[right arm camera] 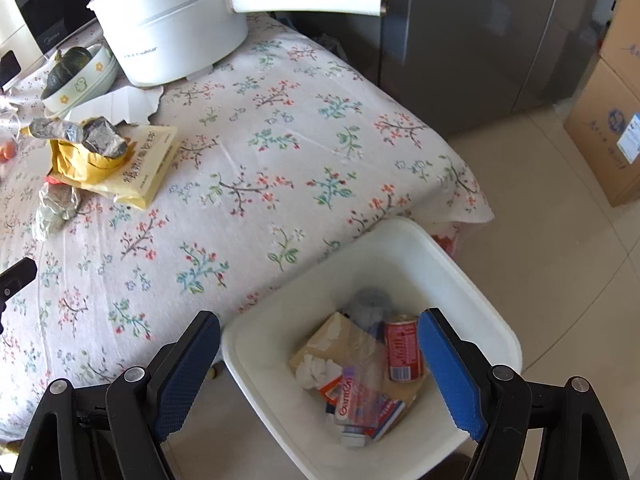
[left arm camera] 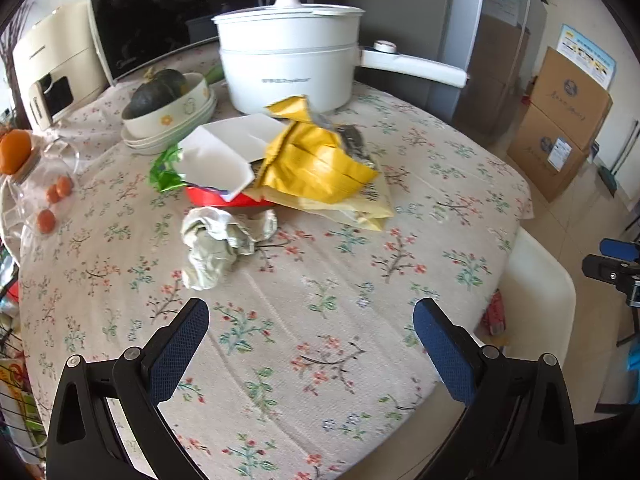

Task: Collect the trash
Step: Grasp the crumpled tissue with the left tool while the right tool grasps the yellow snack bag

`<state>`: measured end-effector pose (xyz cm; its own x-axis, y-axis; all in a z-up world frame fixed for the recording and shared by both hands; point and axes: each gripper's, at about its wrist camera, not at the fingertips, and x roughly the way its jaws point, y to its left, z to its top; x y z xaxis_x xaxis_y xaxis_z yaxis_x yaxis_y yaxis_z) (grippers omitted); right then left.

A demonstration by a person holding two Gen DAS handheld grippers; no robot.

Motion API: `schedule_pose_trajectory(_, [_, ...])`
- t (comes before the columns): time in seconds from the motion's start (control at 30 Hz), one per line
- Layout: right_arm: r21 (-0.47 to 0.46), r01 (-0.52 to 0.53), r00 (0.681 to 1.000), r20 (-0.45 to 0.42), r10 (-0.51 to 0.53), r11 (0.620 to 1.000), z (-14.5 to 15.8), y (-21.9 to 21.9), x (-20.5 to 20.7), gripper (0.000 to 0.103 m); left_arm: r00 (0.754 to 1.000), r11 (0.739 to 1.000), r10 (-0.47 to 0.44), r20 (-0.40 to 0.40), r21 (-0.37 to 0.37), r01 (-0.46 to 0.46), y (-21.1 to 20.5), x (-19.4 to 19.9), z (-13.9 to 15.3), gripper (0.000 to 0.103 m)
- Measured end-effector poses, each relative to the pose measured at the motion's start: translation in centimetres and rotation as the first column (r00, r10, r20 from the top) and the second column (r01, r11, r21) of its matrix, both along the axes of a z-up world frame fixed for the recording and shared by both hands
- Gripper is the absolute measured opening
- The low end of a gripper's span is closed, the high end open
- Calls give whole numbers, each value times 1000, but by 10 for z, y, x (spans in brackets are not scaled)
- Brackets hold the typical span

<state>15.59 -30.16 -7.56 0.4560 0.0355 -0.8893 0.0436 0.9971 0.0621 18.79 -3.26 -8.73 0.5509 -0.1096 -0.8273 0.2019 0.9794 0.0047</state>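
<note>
A heap of trash lies on the floral tablecloth: a crumpled yellow bag (left arm camera: 316, 164) (right arm camera: 86, 160), a white paper tray (left arm camera: 224, 152), a red lid (left arm camera: 224, 199), a green wrapper (left arm camera: 166, 172) and a crumpled pale wrapper (left arm camera: 218, 246) (right arm camera: 54, 208). My left gripper (left arm camera: 312, 320) hangs open above the cloth, short of the pale wrapper. My right gripper (right arm camera: 320, 336) stands open over the white bin (right arm camera: 472, 280), empty. In the bin lie a red can (right arm camera: 402, 350), a cardboard piece (right arm camera: 340, 340) and plastic wrappers (right arm camera: 360, 396).
A white electric pot (left arm camera: 288, 56) (right arm camera: 172, 28) with a long handle stands at the back of the table. Beside it is a bowl with a dark squash (left arm camera: 164, 100). A microwave (left arm camera: 140, 20), a fridge (right arm camera: 480, 32) and cardboard boxes (left arm camera: 560, 120) surround the table. The bin (left arm camera: 536, 280) sits at the table's right edge.
</note>
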Motion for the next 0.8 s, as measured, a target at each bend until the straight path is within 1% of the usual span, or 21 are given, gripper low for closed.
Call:
schedule_pose_trajectory(0.13, [6,-8,1000,16,8,1000,4,18,23,85,993,993,115,-18,-19,-116,35,25,-11,103])
schedule_pose_trajectory(0.23, [-25,-12,1000,17,13,1000,1,30,40,85,981,978,191,-28,-86,-192,56,40,-18,103])
schedule_pose_trajectory(0.37, [-45,-24,1000,-5,24,999,-10,39,55,85,976,968,210,-50,-130,-215,63,56,-29,102])
schedule_pose_trajectory(0.47, [-27,-16,1000,-26,15,999,-17,40,62,85,968,946,238,-78,-206,-249,70,69,-38,94])
schedule_pose_trajectory(0.57, [-6,-2,999,-35,2,1000,-20,41,66,85,960,932,264,-89,-233,-278,73,80,-45,91])
schedule_pose_trajectory(0.63, [7,5,999,-37,-5,1000,-21,42,67,85,954,922,281,-107,-246,-299,75,87,-51,83])
schedule_pose_trajectory(0.67, [12,6,999,-38,-6,1000,-21,42,67,85,949,914,291,-122,-258,-313,77,89,-55,75])
schedule_pose_trajectory(0.7, [15,7,999,-39,-6,1000,-22,42,67,85,943,906,303,-136,-267,-329,79,91,-58,63])
schedule_pose_trajectory(0.73, [16,7,999,-39,-7,1000,-22,43,67,85,939,898,309,-151,-278,-340,81,92,-61,56])
schedule_pose_trajectory(0.8, [12,4,999,-40,-4,1000,-22,44,65,85,936,894,307,-172,-285,-346,82,92,-65,38])
